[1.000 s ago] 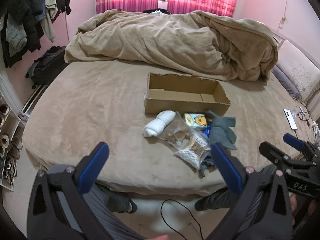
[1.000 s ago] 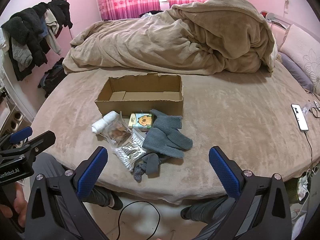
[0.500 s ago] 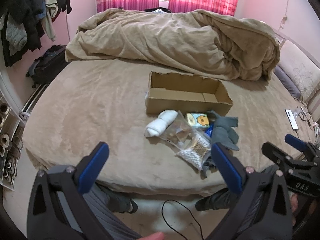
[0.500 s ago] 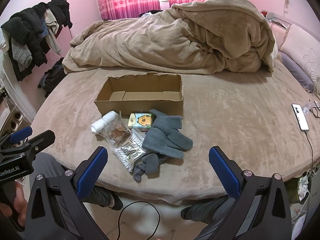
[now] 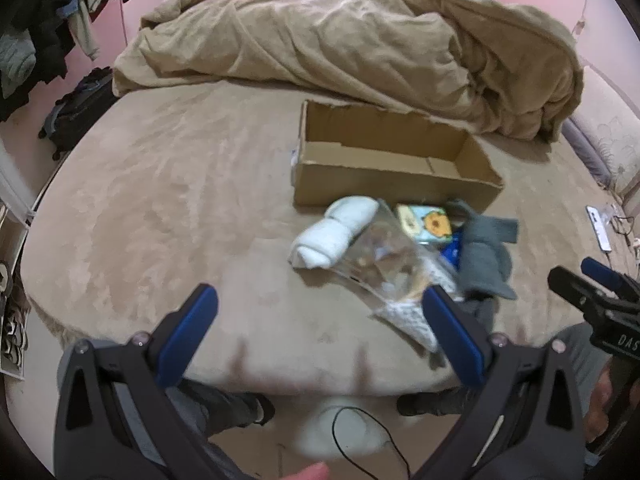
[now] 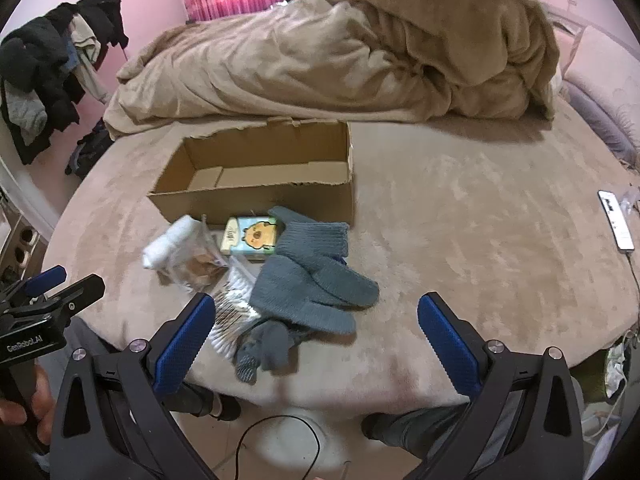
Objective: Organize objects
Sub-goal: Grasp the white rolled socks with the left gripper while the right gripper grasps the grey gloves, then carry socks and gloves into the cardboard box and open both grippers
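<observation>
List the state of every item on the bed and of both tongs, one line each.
Brown cardboard box: open, empty.
White rolled sock: rolled, on bed outside box.
Clear plastic snack bag: lying flat.
Cotton swab bag: lying flat, partly under gloves.
Cartoon tissue pack: beside box front.
Grey knitted gloves: stacked.
Dark grey sock: crumpled.
White phone: face up.
Left tongs: open, empty.
Right tongs: open, empty.

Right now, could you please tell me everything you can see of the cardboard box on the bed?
The box is a long, shallow, open-topped carton of plain brown cardboard, with torn, ragged top edges. It looks empty inside. It sits flat on the tan bed, in front of the heaped blanket. Against its near wall lie a small carton with a cartoon animal and grey gloves. Neither gripper touches it.
</observation>
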A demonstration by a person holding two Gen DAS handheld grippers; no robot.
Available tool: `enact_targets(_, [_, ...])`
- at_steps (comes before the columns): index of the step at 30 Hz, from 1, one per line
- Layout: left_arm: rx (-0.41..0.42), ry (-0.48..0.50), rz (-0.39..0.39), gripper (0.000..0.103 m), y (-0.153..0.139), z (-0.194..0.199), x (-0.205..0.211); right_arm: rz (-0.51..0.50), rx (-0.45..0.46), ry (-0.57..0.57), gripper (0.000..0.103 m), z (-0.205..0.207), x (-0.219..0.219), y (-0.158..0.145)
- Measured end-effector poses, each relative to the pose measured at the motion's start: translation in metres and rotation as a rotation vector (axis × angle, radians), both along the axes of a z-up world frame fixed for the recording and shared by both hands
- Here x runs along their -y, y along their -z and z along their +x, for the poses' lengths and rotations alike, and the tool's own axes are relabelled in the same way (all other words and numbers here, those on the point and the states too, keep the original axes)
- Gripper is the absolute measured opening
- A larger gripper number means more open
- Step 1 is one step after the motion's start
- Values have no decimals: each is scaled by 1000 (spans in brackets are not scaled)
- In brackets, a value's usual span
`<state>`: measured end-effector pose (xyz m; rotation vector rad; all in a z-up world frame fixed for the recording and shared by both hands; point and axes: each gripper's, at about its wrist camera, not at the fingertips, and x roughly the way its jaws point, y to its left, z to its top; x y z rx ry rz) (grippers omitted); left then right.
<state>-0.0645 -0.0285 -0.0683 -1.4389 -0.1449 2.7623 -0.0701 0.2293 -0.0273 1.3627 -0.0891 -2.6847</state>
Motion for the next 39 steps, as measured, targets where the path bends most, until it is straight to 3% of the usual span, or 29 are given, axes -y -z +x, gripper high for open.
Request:
enact_targets(7, [32,38,-23,103,33,-47,-1,-15,54,-25,102,-35,7,36])
enact_targets(15, [60,107,3,103,65,-90,-1,-5,108,-55,97,-61,25,66])
enact_targets(19, [41,117,-13,102,68,-101,1,12,119,-47,89,-68,28,77])
enact_targets(22, [30,111,7,96,68,-104,7,-3,136,-48,81,-71,25,83])
enact_targets(27, [73,134,36,89,78,-104,7,-28,131,-46,74,-71,22,86])
enact_targets(30, [64,156,31,74,76,-99,1,-28,121,-43,64,-69,21,85])
enact_targets(31, [62,166,26,65,75,-98,-3,-31,118,-41,61,-68,22,84])
enact_targets(32, [57,176,25,48,74,-96,-6,-36,116,-42,59,-68,21,84])
enact_targets(36, [43,219,-23,41,71,-89,-25,-56,96,-35,51,-66,17,79])
enact_targets(39, [46,215,1,38,70,-86,-23,-61,79,-26,48,-64,14,74])
